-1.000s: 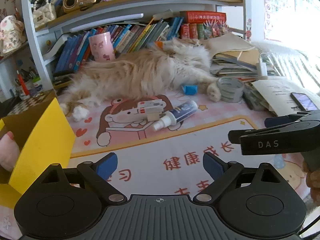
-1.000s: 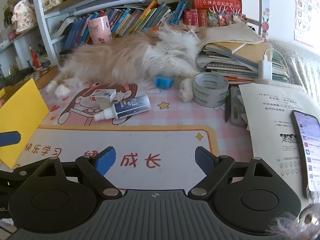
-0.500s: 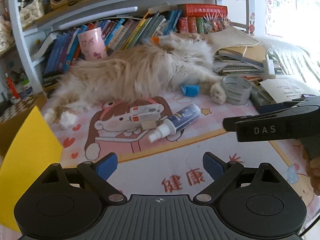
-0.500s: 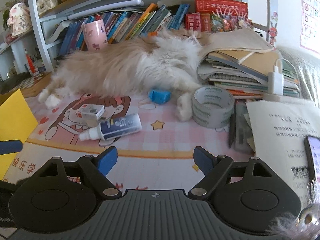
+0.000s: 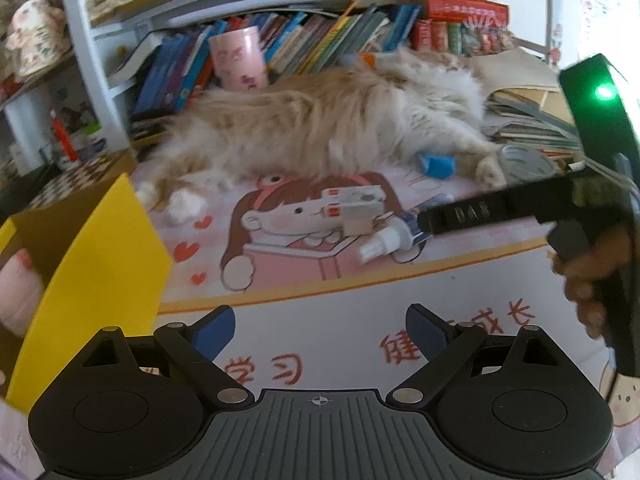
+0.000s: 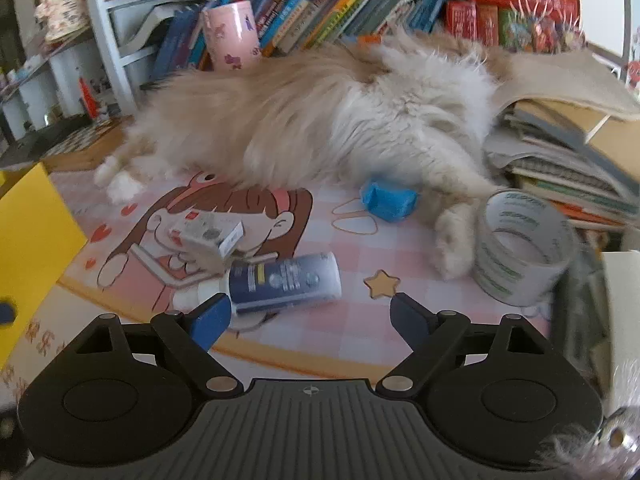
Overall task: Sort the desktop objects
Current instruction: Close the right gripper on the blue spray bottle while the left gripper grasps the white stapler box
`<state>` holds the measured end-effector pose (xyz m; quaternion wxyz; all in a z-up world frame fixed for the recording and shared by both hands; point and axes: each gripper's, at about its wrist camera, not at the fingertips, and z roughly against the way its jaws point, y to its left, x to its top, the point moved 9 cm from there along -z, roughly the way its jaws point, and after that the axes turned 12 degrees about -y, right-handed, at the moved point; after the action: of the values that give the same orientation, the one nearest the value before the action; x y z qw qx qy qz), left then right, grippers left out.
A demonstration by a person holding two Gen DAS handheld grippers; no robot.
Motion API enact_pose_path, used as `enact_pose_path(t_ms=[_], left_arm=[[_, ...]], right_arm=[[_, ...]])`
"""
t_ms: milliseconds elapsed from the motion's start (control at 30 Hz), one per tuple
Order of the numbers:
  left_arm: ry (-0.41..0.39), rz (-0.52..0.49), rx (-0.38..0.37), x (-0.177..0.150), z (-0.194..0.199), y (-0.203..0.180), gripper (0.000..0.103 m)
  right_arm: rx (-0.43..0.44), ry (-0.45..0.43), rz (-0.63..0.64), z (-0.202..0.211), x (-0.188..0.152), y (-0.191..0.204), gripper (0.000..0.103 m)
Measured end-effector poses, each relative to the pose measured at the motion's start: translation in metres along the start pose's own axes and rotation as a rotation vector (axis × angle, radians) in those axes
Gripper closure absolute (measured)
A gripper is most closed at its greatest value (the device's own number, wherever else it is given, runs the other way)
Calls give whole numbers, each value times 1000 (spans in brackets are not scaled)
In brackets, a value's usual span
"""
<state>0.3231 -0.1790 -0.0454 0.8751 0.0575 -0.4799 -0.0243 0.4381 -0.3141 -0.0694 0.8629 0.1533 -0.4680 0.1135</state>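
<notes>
**Both claws open and empty; right claw closing on the spray bottle**

Left wrist view: The left claw point(image 5: 319, 330) was held wide open above the printed mat on the desk point(image 5: 340, 320), with nothing between its blue pads and nothing touched. The right claw point(image 5: 424, 224) was seen from the side, its tip at the spray bottle point(image 5: 390, 238), which lay on its side on the mat just beside a small white box point(image 5: 352, 204). A yellow box point(image 5: 100, 264) stood open at the left, judged to be the sorting bin.

Right wrist view: The right claw point(image 6: 310, 316) was spread wide and held nothing. The bottle point(image 6: 280, 284) lay just ahead of it, nearer the left pad point(image 6: 210, 318), which overlapped the cap end; contact could not be confirmed. The white box point(image 6: 206, 234) lay against the bottle's nozzle end.

A round bottle lying on its side is judged likely to roll or squirt out if gripped off-centre, and the white box could be knocked aside. A cat point(image 6: 320, 120) was stretched across the desk just behind, one paw beside a tape roll point(image 6: 524, 248); it could be startled or brushed by a forward overshoot.
</notes>
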Motion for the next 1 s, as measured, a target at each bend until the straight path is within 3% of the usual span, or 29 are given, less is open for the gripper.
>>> enact_pose_path(t_ms=[300,467,700,1000], left_arm=[[-8,17,41,4,7,6,8],[-13,10,33,8,1,4,8],[-46,-23,-6,24,-18,-5,8],[-46,-9,-69,46,-73,-24,8]], right_arm=[[-19,40,-173,-40,-2,6,17],[-18,30,-76,-36,-9,13,23],[5,25,-91,-12,-20,-4,24],[-7,18,2,27,-38,-25,24]])
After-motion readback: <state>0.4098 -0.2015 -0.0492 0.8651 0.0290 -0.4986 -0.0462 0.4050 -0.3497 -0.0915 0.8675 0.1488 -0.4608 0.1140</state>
